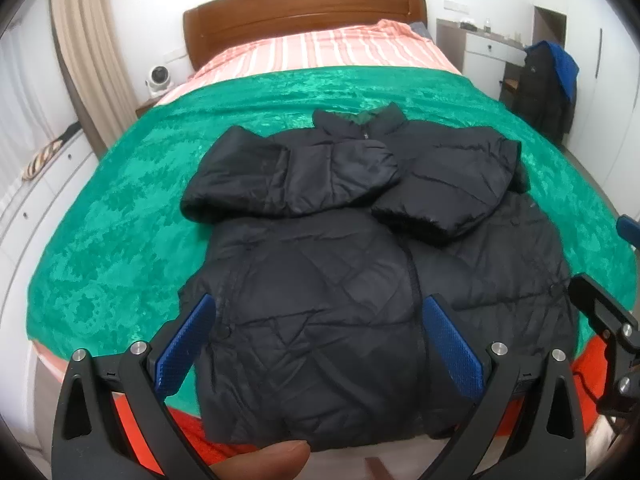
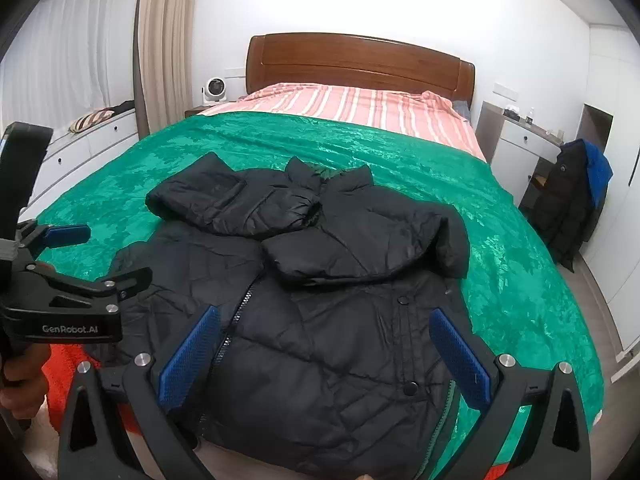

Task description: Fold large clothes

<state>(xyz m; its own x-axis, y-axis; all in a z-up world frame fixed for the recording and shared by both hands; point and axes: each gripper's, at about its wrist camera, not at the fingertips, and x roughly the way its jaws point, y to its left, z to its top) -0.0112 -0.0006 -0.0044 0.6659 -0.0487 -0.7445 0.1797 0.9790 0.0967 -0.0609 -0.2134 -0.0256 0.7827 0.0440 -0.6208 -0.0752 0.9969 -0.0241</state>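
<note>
Jacket (image 1: pixel 320 300) hem behind frame edge

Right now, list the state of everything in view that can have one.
Black puffer jacket: front up on the green blanket, both sleeves folded across the chest, hem at the bed's foot edge.
Jacket zipper: partly open near the hem.
Left gripper: jaws open, over the hem, holding nothing.
Right gripper: jaws open, holding nothing.
Curtain: drawn aside.
</note>
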